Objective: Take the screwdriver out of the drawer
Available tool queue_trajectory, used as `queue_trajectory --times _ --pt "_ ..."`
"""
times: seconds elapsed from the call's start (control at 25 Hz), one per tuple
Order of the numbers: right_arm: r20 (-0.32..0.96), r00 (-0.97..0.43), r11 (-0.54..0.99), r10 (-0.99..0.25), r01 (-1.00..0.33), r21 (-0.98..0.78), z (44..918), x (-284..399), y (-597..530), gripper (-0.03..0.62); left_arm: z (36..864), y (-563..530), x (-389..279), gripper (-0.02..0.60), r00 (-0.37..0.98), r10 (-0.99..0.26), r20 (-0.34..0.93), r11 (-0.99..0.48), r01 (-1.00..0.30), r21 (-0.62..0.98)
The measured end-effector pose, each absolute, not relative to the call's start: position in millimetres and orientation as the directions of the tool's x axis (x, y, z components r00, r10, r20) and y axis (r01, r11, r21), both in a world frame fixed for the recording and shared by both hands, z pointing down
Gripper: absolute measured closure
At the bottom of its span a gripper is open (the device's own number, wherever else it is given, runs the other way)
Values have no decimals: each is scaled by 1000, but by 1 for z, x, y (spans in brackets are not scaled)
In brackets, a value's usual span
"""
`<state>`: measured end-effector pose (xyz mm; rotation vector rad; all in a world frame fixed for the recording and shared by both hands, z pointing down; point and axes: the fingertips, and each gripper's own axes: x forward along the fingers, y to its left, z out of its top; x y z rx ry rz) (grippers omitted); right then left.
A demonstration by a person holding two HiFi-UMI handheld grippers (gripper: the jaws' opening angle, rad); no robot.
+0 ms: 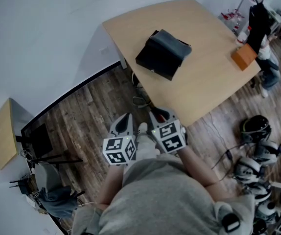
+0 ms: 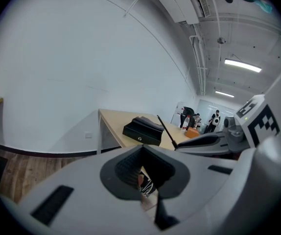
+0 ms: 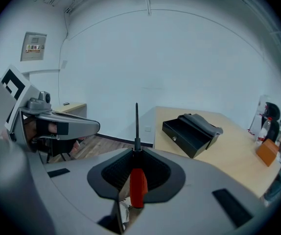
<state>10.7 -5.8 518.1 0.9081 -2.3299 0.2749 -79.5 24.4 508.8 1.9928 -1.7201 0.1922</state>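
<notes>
- The right gripper (image 3: 136,164) was closed on the screwdriver (image 3: 138,186). Its pads pinched the red handle, and the thin dark shaft stood straight up out of the jaws at the centre of the right gripper view.
- The left gripper (image 2: 143,169) held nothing. Its jaws stood only a narrow slit apart, with just floor showing through the gap.
- In the head view both grippers sat low in the middle of the frame, side by side and close to the person's body, above the wooden floor (image 1: 86,116).
- The black drawer (image 1: 162,54) lay on the light wooden table (image 1: 214,87) in the upper middle of the head view, well apart from both grippers. The screwdriver was outside it.
- Dark grey cloth (image 3: 204,123) lay draped over the drawer's far side.
- An orange box (image 1: 243,56) sat near the table's right edge.
- From the left gripper view, the screwdriver's shaft crossed as a slanted dark line right of centre, in front of the table.
</notes>
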Motion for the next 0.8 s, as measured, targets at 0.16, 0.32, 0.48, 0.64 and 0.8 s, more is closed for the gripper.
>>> queue_trajectory --times 0.16,0.32,0.48,0.64,0.8 --pt "605 -574 739 -552 -673 36 515 11 -4 534 508 26 -79 580 197 -889 412 -82 -956 281" --pt "601 -572 737 -558 -674 43 513 13 -4 534 506 25 -77 580 201 -891 407 -86 -955 284" --pt "601 -571 736 -560 -676 44 513 12 -6 536 506 24 -78 580 205 -891 405 -90 -954 285" --pt "595 -572 734 -565 -677 47 510 11 -8 534 504 22 -78 580 209 -891 404 -96 -955 281" --pt "590 -574 734 -568 -677 48 507 10 -12 534 502 18 -77 580 212 -891 401 -101 -955 280"
